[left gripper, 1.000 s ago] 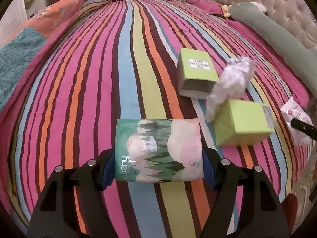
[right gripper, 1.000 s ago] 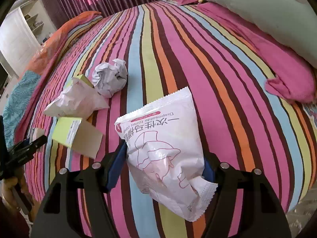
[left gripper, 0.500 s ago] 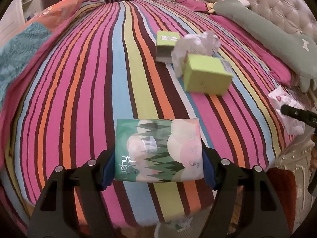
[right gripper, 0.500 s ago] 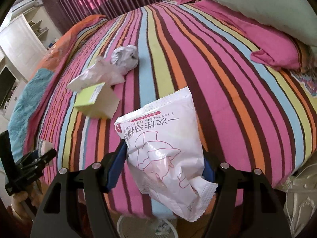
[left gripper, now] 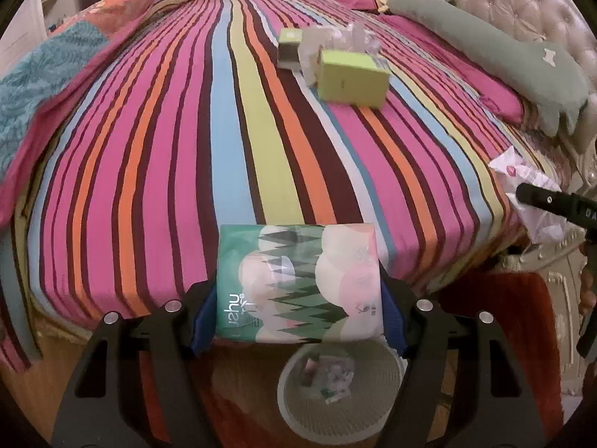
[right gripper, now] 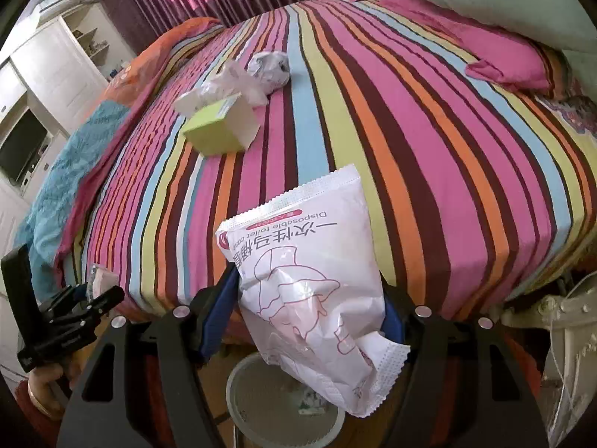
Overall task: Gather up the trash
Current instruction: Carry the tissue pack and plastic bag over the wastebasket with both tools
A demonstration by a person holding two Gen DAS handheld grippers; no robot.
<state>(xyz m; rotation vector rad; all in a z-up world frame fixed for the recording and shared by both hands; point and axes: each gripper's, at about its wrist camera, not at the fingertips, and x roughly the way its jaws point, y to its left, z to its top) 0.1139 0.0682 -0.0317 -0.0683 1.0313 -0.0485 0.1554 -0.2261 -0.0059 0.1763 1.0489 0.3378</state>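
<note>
Two hand-held grippers, left (left gripper: 298,321) clamping a green tissue pack (left gripper: 298,283), right (right gripper: 311,313) clamping a white packet (right gripper: 313,283), above a bin (left gripper: 341,392).

Left tongs (left gripper: 298,321): both fingers (left gripper: 203,321) in view, black frames with blue pads, set fairly wide apart and clamped against the two sides of a pack (left gripper: 298,283). Held level, off the foot edge of the bed (left gripper: 231,142), above a bin (left gripper: 341,392).

Right tongs (right gripper: 309,321): same build, blue pads pressed on either side of a white bag (right gripper: 313,283), which hangs tilted between them. Also off the bed's foot edge, over the bin.

In the right wrist view, the left tongs show at lower left, gripped by a hand (right gripper: 48,380) with a bangle at the wrist. In the left wrist view, one right fingertip (left gripper: 537,198) shows at right edge.
</note>
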